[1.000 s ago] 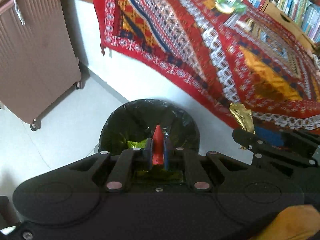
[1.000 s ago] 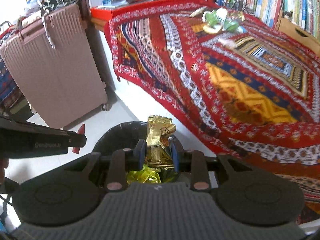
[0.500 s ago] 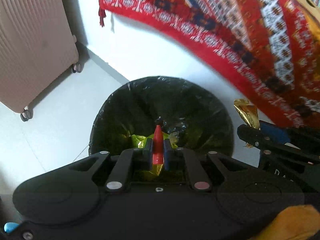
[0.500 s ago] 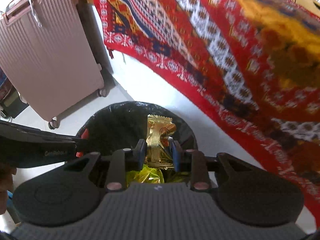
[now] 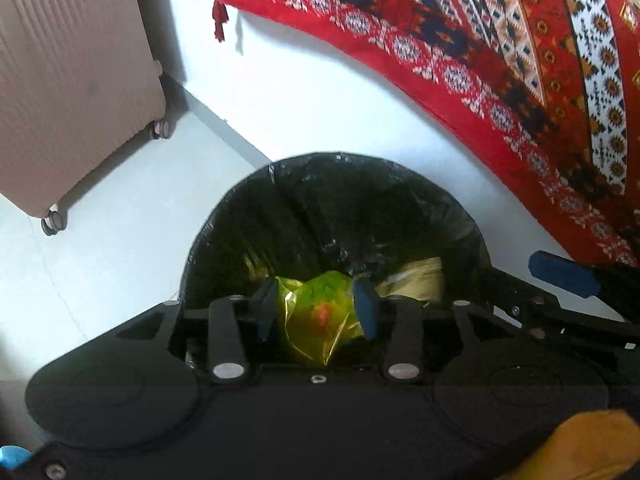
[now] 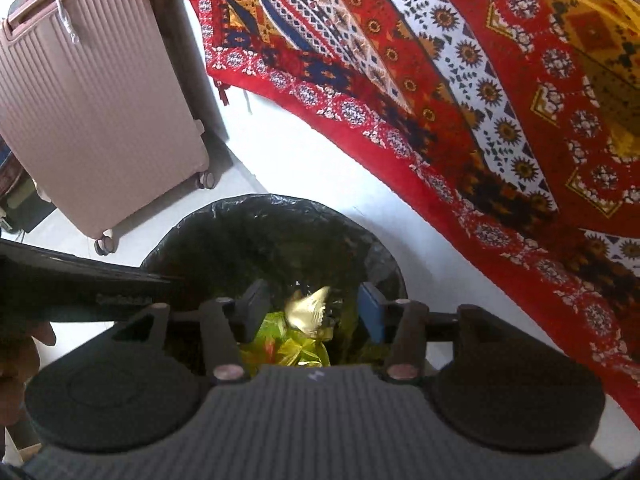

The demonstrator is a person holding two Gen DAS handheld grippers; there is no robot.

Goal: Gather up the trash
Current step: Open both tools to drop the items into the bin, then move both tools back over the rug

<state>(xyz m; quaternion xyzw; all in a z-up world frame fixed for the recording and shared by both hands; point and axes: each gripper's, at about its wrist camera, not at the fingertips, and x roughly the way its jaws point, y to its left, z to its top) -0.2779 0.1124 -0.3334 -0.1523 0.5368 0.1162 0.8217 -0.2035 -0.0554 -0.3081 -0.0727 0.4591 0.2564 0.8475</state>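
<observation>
A bin lined with a black bag (image 5: 336, 184) stands on the white floor right below both grippers. My left gripper (image 5: 316, 309) hangs over its mouth, jaws opening, nothing pressed between the blue pads. Under it in the bin lies a yellow-green wrapper (image 5: 308, 332) with a small red blur on it. My right gripper (image 6: 314, 308) is over the same bin (image 6: 272, 236), jaws opening. A gold wrapper (image 6: 308, 311) shows blurred and loose between its fingers, touching neither pad. In the left wrist view this gold wrapper (image 5: 420, 276) sits at the bin's right side.
A pink wheeled suitcase (image 6: 92, 100) stands left of the bin. A red patterned cloth (image 6: 440, 80) hangs over a white side panel behind it. A hand (image 6: 16, 356) holds the left gripper at the left edge. White floor lies between suitcase and bin.
Both grippers sank toward the bin. The left jaws parted and the red piece they held is gone from between them. The right jaws let go of the gold wrapper.
</observation>
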